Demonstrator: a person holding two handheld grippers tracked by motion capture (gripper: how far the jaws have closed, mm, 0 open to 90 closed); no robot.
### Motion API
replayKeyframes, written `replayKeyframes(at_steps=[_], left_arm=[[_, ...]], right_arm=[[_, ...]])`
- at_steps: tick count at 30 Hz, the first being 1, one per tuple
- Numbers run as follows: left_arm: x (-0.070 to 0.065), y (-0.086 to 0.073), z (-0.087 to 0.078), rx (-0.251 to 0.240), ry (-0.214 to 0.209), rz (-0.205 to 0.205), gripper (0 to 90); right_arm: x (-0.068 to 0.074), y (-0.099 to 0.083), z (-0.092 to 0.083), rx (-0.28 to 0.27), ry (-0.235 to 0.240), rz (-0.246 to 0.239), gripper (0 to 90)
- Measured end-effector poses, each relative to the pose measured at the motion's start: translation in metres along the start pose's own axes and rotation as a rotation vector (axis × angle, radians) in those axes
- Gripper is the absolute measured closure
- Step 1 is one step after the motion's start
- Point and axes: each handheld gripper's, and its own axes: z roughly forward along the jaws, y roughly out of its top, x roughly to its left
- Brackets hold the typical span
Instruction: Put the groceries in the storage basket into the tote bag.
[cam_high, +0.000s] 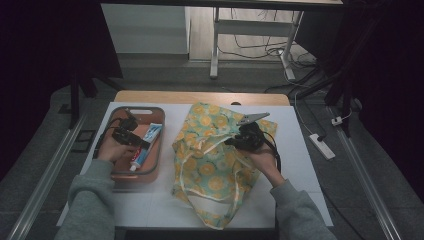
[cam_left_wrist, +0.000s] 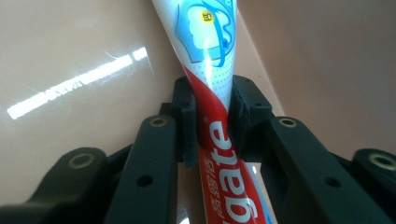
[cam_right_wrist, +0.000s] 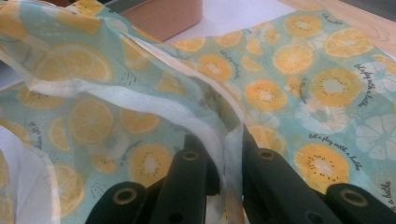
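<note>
A red, white and blue toothpaste tube (cam_high: 148, 140) lies in a brown tray (cam_high: 155, 172) at the table's left. My left gripper (cam_high: 144, 144) reaches into the tray from the left. In the left gripper view its jaws stand on both sides of the toothpaste tube (cam_left_wrist: 210, 56) and press on its middle, just above the tray floor (cam_left_wrist: 70, 46). A fabric bag (cam_high: 210, 165) printed with orange slices lies in the middle of the table. My right gripper (cam_high: 231, 142) is shut on the white-lined rim of the bag (cam_right_wrist: 289, 60), holding the edge up; the right gripper (cam_right_wrist: 229, 140) pinches the cloth.
The table has a white top (cam_high: 295, 165) with a wooden strip (cam_high: 200, 97) along its far edge. The tray's corner (cam_right_wrist: 168, 16) shows beyond the bag. A power strip (cam_high: 322, 146) and cables lie on the floor to the right; desk legs (cam_high: 215, 50) stand behind.
</note>
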Motion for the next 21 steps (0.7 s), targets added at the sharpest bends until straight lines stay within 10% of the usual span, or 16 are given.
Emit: replayKeyframes(at_steps=[12, 21], left_arm=[[-0.003, -0.003, -0.007, -0.012, 0.072, 0.029, 75.2], [0.007, -0.011, -0.021, -0.067, 0.031, 0.003, 75.7]], right_arm=[[-0.001, -0.001, -0.003, -0.005, -0.006, 0.003, 87.9], [-0.002, -0.002, -0.004, -0.008, -0.011, 0.005, 87.8]])
